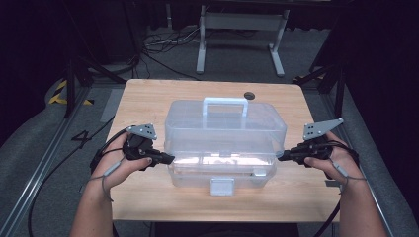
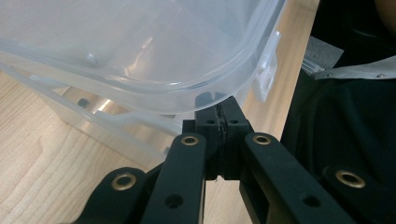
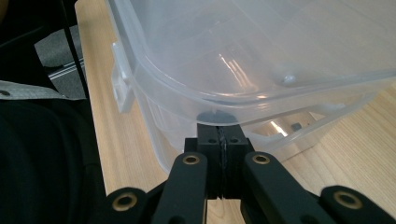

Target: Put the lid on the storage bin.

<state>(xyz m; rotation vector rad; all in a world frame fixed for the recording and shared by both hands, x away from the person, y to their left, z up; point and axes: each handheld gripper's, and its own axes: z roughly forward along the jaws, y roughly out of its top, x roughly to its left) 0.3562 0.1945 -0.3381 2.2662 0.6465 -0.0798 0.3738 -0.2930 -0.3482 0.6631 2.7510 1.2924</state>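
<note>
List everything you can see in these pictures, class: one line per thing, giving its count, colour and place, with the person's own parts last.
storage box: one, clear plastic with a lid, middle of the table
carry handle: one, pale translucent, upright on the lid's far edge
front latch: one, pale grey, on the box's near side
table: one, light wood, under the box
cable hole: one, dark, far side of the tabletop
metal frame: one, white, on the floor beyond the table
left gripper: one, black, shut, tips at the box's left end under the lid rim
right gripper: one, black, shut, tips at the box's right end
forearms: two, coming in from the bottom edge
</note>
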